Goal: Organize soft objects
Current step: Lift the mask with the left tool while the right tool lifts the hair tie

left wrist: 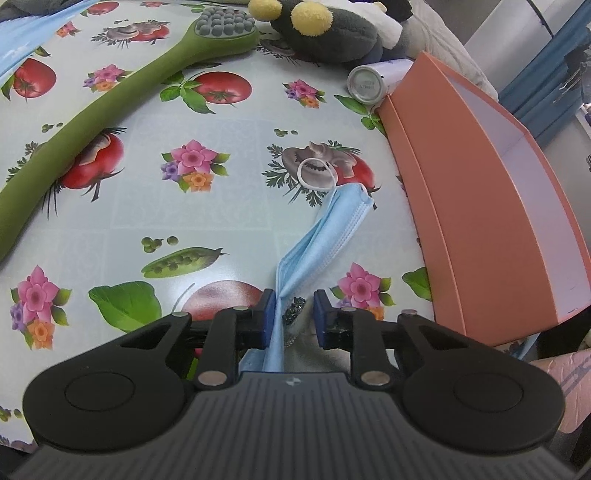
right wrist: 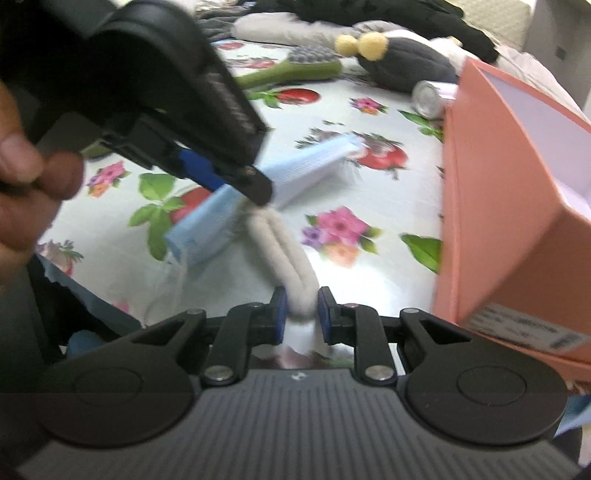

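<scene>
A light blue face mask [left wrist: 325, 236] lies folded on the patterned tablecloth and runs back between the fingers of my left gripper [left wrist: 294, 317]. The jaws stand apart, with the mask against the left pad only. The mask also shows in the right wrist view [right wrist: 295, 170], under my left gripper [right wrist: 221, 177]. My right gripper [right wrist: 300, 314] is shut on a soft white-grey folded piece [right wrist: 284, 251] that stretches forward over the table. An open pink box [left wrist: 491, 199] stands at the right, also in the right wrist view [right wrist: 517, 206].
A green long-handled massage brush [left wrist: 110, 110] lies across the left of the table. A grey plush toy with yellow pompoms [left wrist: 325, 29] and a white cylinder [left wrist: 373, 81] sit at the back. A white elastic loop [left wrist: 314, 173] lies by the mask's far end.
</scene>
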The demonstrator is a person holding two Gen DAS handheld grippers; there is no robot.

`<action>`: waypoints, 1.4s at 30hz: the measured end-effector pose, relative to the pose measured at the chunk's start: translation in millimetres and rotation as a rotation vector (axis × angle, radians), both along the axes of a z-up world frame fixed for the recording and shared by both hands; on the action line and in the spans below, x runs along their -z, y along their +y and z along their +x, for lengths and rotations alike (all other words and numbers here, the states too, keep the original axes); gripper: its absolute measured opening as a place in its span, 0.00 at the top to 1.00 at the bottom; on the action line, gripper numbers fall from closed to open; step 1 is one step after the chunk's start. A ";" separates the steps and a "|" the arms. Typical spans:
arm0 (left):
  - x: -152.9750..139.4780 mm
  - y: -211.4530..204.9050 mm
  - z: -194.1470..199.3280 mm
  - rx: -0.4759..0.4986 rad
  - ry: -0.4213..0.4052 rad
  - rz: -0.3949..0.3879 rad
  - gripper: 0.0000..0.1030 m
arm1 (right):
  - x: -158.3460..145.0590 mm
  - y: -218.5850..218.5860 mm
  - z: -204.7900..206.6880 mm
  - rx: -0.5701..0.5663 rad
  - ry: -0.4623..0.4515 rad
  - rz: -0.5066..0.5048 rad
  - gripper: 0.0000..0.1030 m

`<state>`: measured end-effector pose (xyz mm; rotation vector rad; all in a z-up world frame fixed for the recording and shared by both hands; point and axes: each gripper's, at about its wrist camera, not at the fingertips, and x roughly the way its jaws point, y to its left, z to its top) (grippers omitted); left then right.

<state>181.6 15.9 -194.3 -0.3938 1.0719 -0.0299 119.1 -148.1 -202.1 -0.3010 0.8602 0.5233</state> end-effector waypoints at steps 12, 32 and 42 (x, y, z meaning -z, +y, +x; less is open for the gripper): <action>1.7 0.1 -1.4 0.022 -0.020 -0.003 0.79 | -17.6 -1.5 0.9 -0.059 -0.064 0.064 0.48; 8.6 21.8 -5.9 -0.015 0.000 -0.090 0.68 | -2.1 12.2 19.8 -0.097 -0.007 0.035 0.81; 13.8 14.1 -5.1 0.009 -0.011 -0.045 0.59 | -5.3 -1.1 8.4 -0.033 0.001 -0.002 0.81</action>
